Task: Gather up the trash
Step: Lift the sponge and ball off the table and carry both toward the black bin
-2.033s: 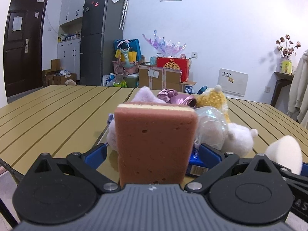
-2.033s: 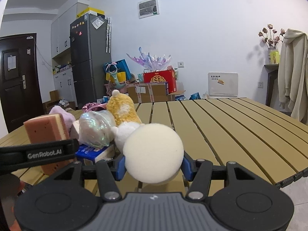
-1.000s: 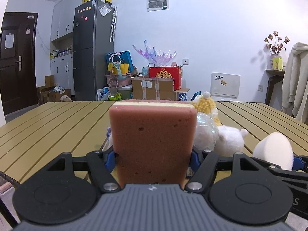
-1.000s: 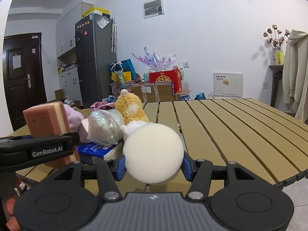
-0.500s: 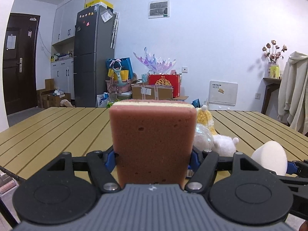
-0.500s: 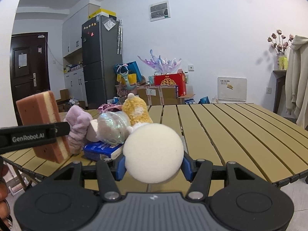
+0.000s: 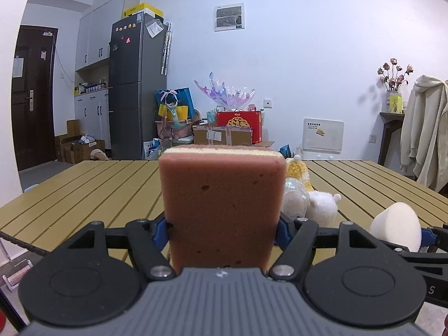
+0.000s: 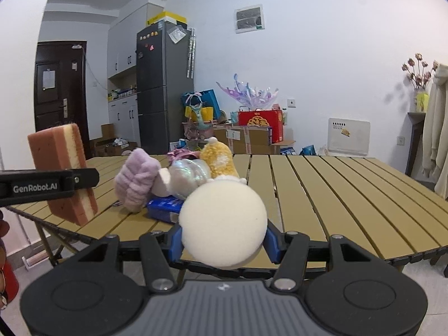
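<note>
While the left gripper (image 7: 222, 228) clamps a porous brown-and-cream layered sponge block (image 7: 222, 210), the right gripper (image 8: 222, 242) beside it squeezes a smooth round cream foam ball (image 8: 222, 224).

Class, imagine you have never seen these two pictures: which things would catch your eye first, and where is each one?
A brown sponge fills the middle of the left view, clamped upright in the left gripper. In the right view a cream foam ball sits squeezed in the right gripper. Behind it, soft toys huddle on the slatted table.
</note>
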Tool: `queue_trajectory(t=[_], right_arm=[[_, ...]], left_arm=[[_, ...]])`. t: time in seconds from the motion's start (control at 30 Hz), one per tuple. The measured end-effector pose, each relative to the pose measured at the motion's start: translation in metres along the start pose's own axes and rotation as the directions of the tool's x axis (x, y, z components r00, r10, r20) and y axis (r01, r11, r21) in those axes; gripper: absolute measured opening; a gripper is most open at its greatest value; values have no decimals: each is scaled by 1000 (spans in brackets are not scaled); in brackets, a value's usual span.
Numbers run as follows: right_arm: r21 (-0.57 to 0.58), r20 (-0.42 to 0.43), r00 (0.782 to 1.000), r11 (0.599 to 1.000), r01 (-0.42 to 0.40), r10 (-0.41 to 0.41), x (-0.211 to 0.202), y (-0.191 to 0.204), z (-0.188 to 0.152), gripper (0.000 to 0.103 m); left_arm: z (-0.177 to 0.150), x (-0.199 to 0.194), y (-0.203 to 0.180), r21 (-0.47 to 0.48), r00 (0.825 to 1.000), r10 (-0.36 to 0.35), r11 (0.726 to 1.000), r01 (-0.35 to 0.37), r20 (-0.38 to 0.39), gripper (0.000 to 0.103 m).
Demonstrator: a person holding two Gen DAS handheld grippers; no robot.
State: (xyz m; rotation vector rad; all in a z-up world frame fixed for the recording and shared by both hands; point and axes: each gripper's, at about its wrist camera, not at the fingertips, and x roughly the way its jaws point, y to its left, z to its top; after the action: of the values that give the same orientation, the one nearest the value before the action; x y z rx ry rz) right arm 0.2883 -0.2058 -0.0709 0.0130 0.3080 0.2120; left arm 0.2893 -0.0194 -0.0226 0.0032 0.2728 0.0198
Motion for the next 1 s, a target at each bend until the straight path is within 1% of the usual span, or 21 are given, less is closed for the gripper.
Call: queue_trajectory(t=[0.1, 0.23, 0.43, 0.67, 0.87, 1.0], right_arm=[[-6, -6, 1000, 1000, -8, 8, -13, 2, -2, 55], [5, -34, 999, 1000, -13, 13, -33, 1, -11, 55], [14, -60, 998, 1000, -6, 7, -67, 0, -23, 55], [15, -91, 996, 1000, -11, 12, -99, 8, -39, 55], [9, -125, 992, 1000, -21, 22, -118, 16, -48, 55], [10, -161, 987, 1000, -25, 27, -128, 19, -56, 55]], left_arm=[[-1, -12, 0, -3, 1000, 0, 1000, 0, -5, 70], [-10, -29, 3, -24, 999, -18, 1000, 17, -46, 70], [-26, -58, 5, -9, 996, -27, 1000, 26, -84, 70], [-39, -89, 7, 20, 994, -18, 1000, 20, -110, 70], [-48, -110, 12, 31, 991, -14, 999, 19, -131, 70], [-57, -121, 13, 40, 987, -10, 999, 16, -161, 70]])
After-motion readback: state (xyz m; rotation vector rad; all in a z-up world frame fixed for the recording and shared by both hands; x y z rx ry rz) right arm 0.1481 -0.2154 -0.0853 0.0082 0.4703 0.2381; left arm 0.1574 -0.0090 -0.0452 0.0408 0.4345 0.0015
